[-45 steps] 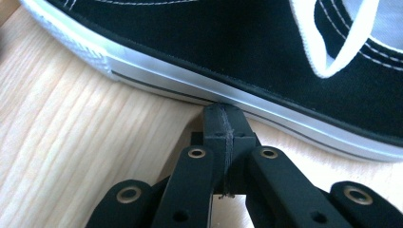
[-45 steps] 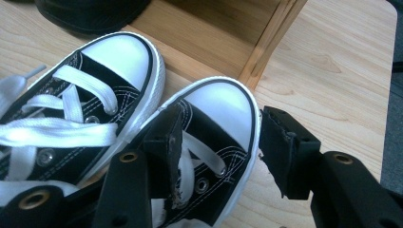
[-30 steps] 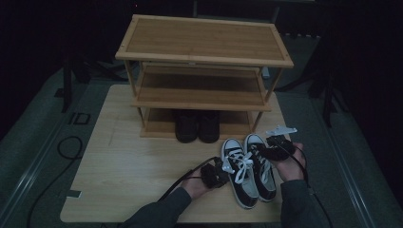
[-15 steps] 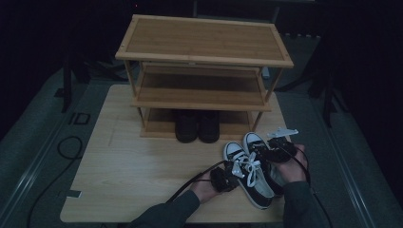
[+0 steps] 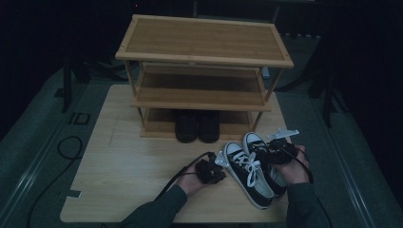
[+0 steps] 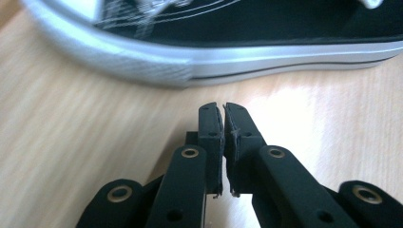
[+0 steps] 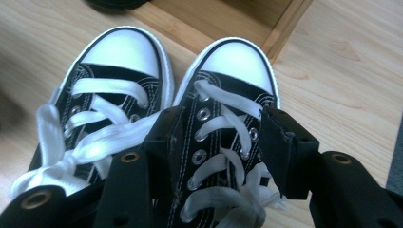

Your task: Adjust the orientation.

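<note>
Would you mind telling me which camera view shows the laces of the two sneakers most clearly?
The right gripper view: the white laces fill it close up, eyelets visible, between the right tool's spread jaws. The high view shows the laces small and dim. The left gripper view catches just a corner of lace above one sneaker's sole.

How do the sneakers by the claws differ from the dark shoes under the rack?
The sneakers are black with white toe caps, soles and laces; the dark shoes look plain black all over. The sneakers lie on the open table, toes toward the rack; the dark shoes sit on its bottom shelf. The right claw straddles one sneaker and the left claw is shut beside another; the dark shoes are untouched. Both pairs lie side by side.
</note>
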